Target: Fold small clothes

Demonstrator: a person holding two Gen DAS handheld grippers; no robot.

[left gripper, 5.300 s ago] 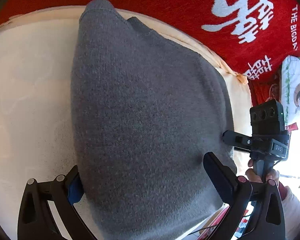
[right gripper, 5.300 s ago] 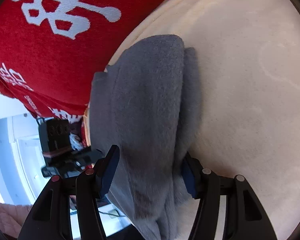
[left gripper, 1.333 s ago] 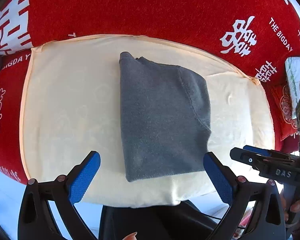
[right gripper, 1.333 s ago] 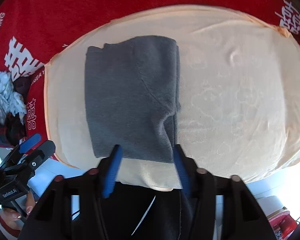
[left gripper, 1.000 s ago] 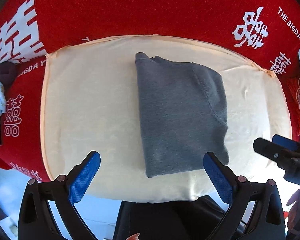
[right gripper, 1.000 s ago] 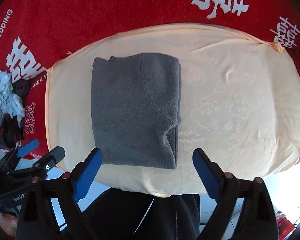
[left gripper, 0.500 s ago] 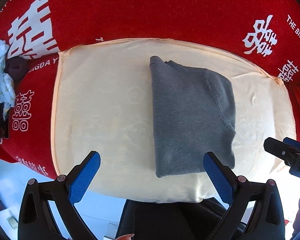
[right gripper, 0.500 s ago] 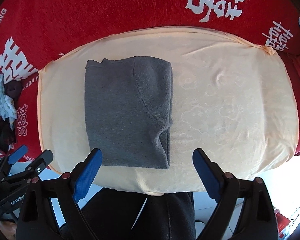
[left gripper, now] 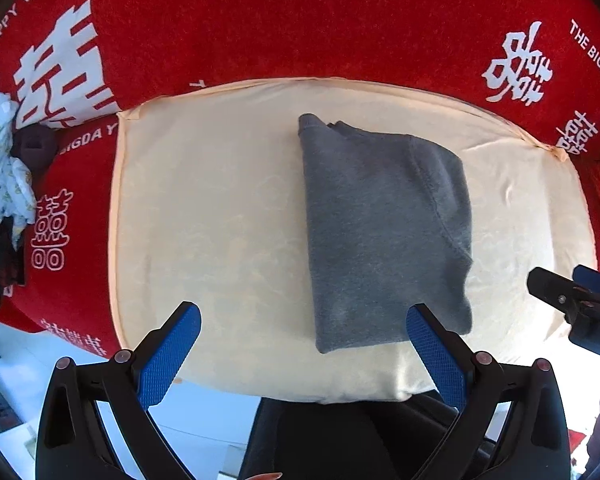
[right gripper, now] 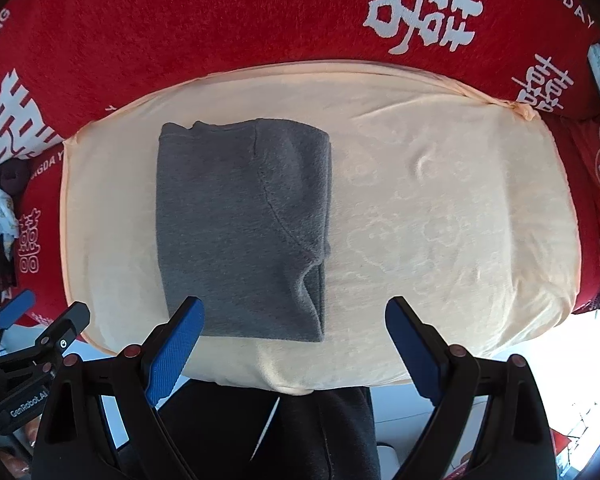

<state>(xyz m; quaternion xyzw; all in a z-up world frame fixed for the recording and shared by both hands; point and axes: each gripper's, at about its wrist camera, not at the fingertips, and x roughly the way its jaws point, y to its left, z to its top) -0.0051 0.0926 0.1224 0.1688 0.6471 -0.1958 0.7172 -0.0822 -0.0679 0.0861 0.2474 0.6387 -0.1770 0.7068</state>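
A grey knit garment [left gripper: 384,232] lies folded into a neat rectangle on a cream cloth [left gripper: 204,216]; it also shows in the right wrist view [right gripper: 240,224]. My left gripper [left gripper: 300,344] is open and empty, held above the cloth's near edge, left of the garment's near end. My right gripper [right gripper: 292,336] is open and empty, above the garment's near right corner. Neither touches the garment. The right gripper's tip shows at the right edge of the left wrist view [left gripper: 572,300]; the left gripper shows at the lower left of the right wrist view [right gripper: 32,336].
The cream cloth [right gripper: 440,220] covers a cushion on a red cover with white characters [left gripper: 260,28]. A pile of other clothes [left gripper: 0,184] lies at the far left. Dark trousers of the person [right gripper: 260,432] are below the cushion's front edge.
Both grippers have let go of the garment and drawn back and up from it. The right gripper opened wide about a second ago. The folded garment lies still.
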